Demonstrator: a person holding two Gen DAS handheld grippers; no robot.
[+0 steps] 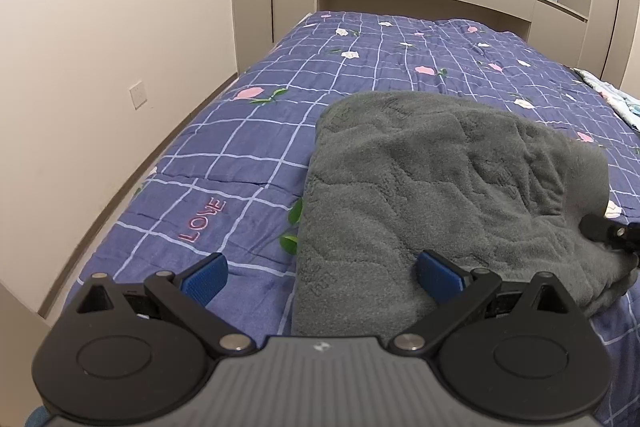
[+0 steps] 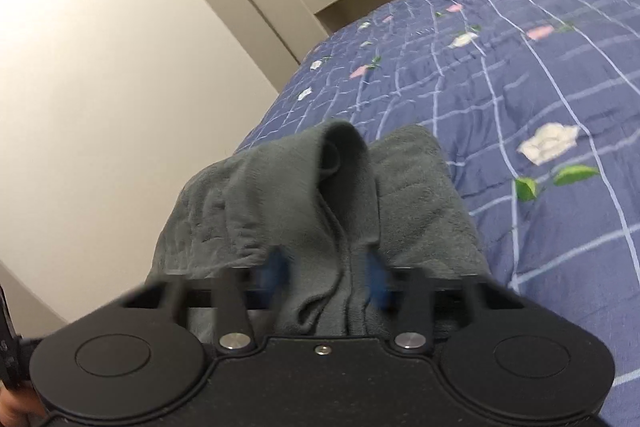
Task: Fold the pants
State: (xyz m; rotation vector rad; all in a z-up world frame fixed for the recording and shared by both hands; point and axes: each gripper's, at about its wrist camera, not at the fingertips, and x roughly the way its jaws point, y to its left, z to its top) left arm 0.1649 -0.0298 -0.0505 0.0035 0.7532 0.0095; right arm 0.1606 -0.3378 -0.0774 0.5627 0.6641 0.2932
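Bed (image 1: pixel 248 131): covered by a blue checked quilt with pink and white flowers; it carries everything else and is soft, so it gives little firm backing for pressing a crease.

Pants (image 1: pixel 432 195): grey fleece, lying in a thick folded heap on the near right part of the bed, its left edge fairly straight, its right side rumpled and partly lifted.

Handling, as a judgement: soft, limp and light, bulky where layers stack. The plush nap should grip well between pads and not slip, but the cloth will sag and drag wherever it is unsupported. Best taken at a hem, waistband or stacked edge, pinching all layers together.

Right gripper (image 2: pixel 328 271): pads drawn narrow around a bunched ridge of the pants (image 2: pixel 320 195), which rises ahead of it and drapes to both sides. The pads are blurred, so how firm the pinch is cannot be judged.

Left gripper (image 1: pixel 320 277): spread wide and holding nothing. Its right pad lies over the near left edge of the pants, seemingly touching the fleece; its left pad sits over bare quilt.

Likely step: right side lifts a fold while the left readies to pin or take the near edge.
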